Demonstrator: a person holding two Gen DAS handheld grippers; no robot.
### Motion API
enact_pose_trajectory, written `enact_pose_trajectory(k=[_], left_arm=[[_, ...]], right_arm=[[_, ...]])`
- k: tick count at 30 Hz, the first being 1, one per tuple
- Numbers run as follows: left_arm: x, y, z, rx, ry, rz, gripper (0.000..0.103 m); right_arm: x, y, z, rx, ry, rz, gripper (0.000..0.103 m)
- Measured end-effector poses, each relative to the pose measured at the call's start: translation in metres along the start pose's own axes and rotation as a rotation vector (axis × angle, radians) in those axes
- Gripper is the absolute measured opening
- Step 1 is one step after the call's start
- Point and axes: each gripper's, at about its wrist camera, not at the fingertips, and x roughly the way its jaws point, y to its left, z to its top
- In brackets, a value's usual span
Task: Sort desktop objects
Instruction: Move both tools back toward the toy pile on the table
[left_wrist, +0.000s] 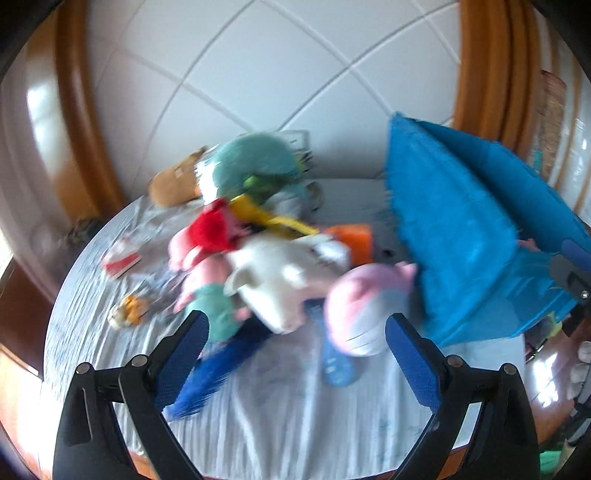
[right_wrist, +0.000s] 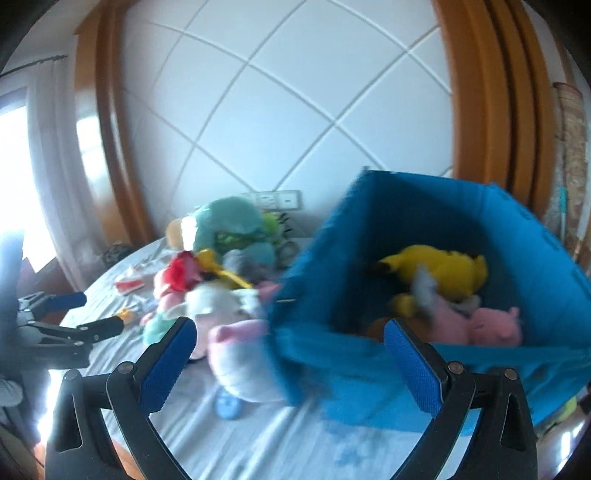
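Both views are smeared by motion. A heap of plush toys lies on the pale cloth-covered table (left_wrist: 280, 424): a white plush (left_wrist: 284, 280), a pink-and-white plush (left_wrist: 365, 306), a red one (left_wrist: 214, 225) and a big teal one (left_wrist: 255, 158). My left gripper (left_wrist: 295, 350) hangs open just short of the heap, with nothing between its pads. A blue fabric bin (right_wrist: 517, 236) stands to the right, holding a yellow plush (right_wrist: 447, 269) and a pink plush (right_wrist: 487, 325). My right gripper (right_wrist: 291, 365) is open before the bin's near rim. The left gripper (right_wrist: 92, 314) also shows at the left.
A blue bottle-like item (left_wrist: 336, 362) and a dark blue brush-like item (left_wrist: 218, 369) lie near the table's front. A red-and-white packet (left_wrist: 122, 260) and small orange toy (left_wrist: 129, 314) sit at the left. A tiled wall (right_wrist: 277, 110) with wooden frames stands behind.
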Motion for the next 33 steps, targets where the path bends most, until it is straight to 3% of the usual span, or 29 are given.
enact_pose_trajectory(k=[8, 16, 21, 33], left_arm=[[0.010, 0.092, -0.032, -0.021, 0.050, 0.052, 0.098], [0.036, 0.137, -0.042, -0.054, 0.089, 0.041, 0.096], [0.061, 0.143, -0.028, -0.070, 0.100, 0.038, 0.093], [0.134, 0.154, 0.025, -0.081, 0.163, 0.053, 0.093]], right_arm=[[0.027, 0.096, -0.015, -0.003, 0.040, 0.038, 0.103], [0.073, 0.146, -0.028, 0.015, 0.156, 0.072, 0.103], [0.113, 0.154, -0.022, -0.031, 0.207, 0.051, 0.103], [0.220, 0.134, 0.005, -0.005, 0.291, 0.082, 0.103]])
